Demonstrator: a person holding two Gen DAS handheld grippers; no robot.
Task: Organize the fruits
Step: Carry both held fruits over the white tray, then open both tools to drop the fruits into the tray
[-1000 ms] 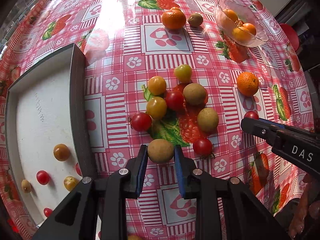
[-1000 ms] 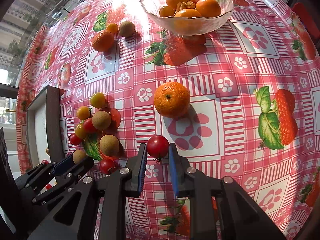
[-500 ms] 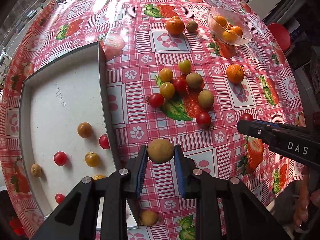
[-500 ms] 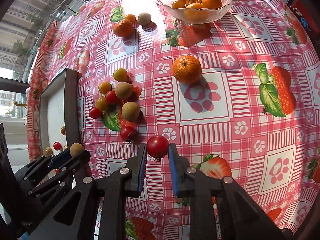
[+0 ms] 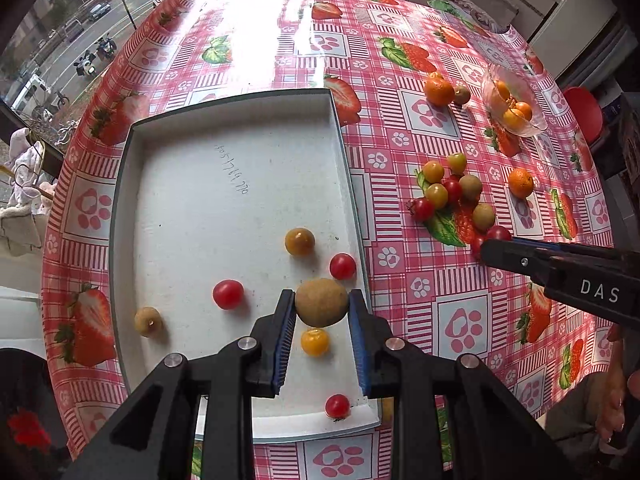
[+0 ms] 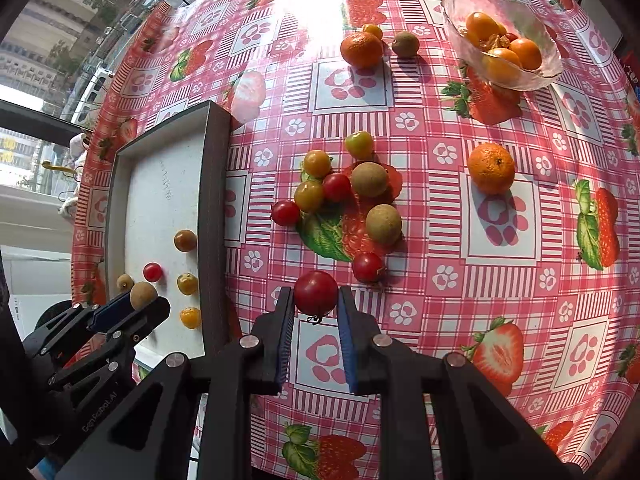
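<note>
Fruit tray (image 5: pixel 240 184) bears faint handwriting; right gripper (image 5: pixel 490 246) reads "DAS".

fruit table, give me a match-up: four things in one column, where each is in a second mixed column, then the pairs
Things:
1. brown longan
2. red cherry tomato
3. glass bowl
4. lone tangerine

Places:
A. on a paw-print square of the tablecloth, touching no other fruit
B. between the left tongs, above the white tray
C. far side of the table, holding orange fruits
D. between the right tongs, over the tablecloth

Pairs: 1-B, 2-D, 3-C, 4-A
</note>
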